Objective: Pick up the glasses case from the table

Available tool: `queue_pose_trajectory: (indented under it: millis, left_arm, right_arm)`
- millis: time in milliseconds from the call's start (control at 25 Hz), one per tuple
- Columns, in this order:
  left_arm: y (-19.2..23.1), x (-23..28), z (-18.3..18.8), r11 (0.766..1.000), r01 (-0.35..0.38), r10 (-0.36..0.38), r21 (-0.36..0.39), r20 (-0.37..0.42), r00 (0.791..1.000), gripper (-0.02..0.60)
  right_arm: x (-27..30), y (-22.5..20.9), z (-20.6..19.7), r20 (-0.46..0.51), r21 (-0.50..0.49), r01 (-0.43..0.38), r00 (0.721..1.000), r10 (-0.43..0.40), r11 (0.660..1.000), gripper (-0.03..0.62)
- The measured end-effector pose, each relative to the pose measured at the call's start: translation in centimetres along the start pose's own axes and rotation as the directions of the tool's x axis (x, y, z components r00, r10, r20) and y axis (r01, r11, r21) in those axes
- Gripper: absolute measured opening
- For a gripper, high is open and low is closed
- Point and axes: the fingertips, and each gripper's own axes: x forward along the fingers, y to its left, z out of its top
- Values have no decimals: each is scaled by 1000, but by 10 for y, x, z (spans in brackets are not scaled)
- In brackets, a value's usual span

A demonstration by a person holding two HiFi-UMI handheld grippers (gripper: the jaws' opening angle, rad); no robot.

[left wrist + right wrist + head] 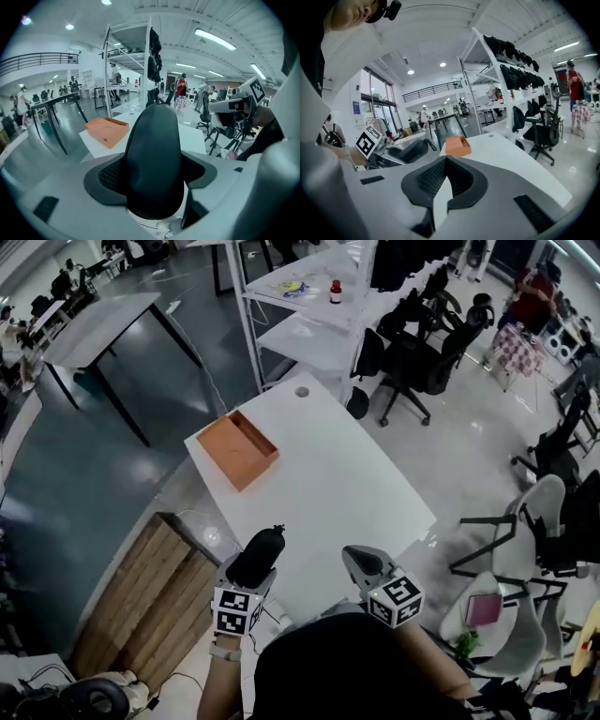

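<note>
The black glasses case (258, 555) is lifted off the white table (347, 474), and my left gripper (263, 546) is shut on it near the table's front edge. In the left gripper view the case (152, 159) stands upright between the jaws and fills the middle of the picture. My right gripper (357, 560) hovers beside it to the right, shut, with nothing in it. In the right gripper view that gripper's (446, 162) pads meet, and the case (411, 150) shows to the left.
An open orange box (238, 448) lies at the table's far left corner. A white shelving rack (309, 296) stands behind the table. Black office chairs (422, 352) are at the right, and a wooden cabinet (150, 596) is to the left.
</note>
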Motion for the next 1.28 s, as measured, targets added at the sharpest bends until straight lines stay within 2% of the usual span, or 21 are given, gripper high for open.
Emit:
queue_pose_trajectory:
  millis: [280, 520, 720, 920, 1160, 1280]
  left_arm:
    - [26, -54, -18, 985, -125, 133, -119, 58, 989, 359]
    - [40, -101, -40, 941, -238, 267, -241, 96, 959, 357]
    - [47, -131, -50, 913, -258, 321, -315, 168, 932, 359]
    - [47, -155, -54, 893, -285, 367, -349, 195, 910, 359]
    - [45, -176, -58, 882, -297, 395, -366, 230, 890, 359]
    - [44, -182, -60, 884, -303, 399, -357, 235, 886, 359]
  right_arm:
    - [47, 49, 9, -48, -78, -170, 985, 166, 982, 26]
    - [75, 89, 9, -98, -139, -310, 949, 298, 940, 26]
    - [84, 117, 8, -115, -168, -370, 928, 354, 914, 26]
    - [86, 138, 9, -135, -184, -420, 906, 401, 888, 26]
    - [87, 160, 4, -152, -203, -457, 888, 434, 866, 26]
    - [86, 169, 4, -155, -216, -469, 883, 444, 857, 26]
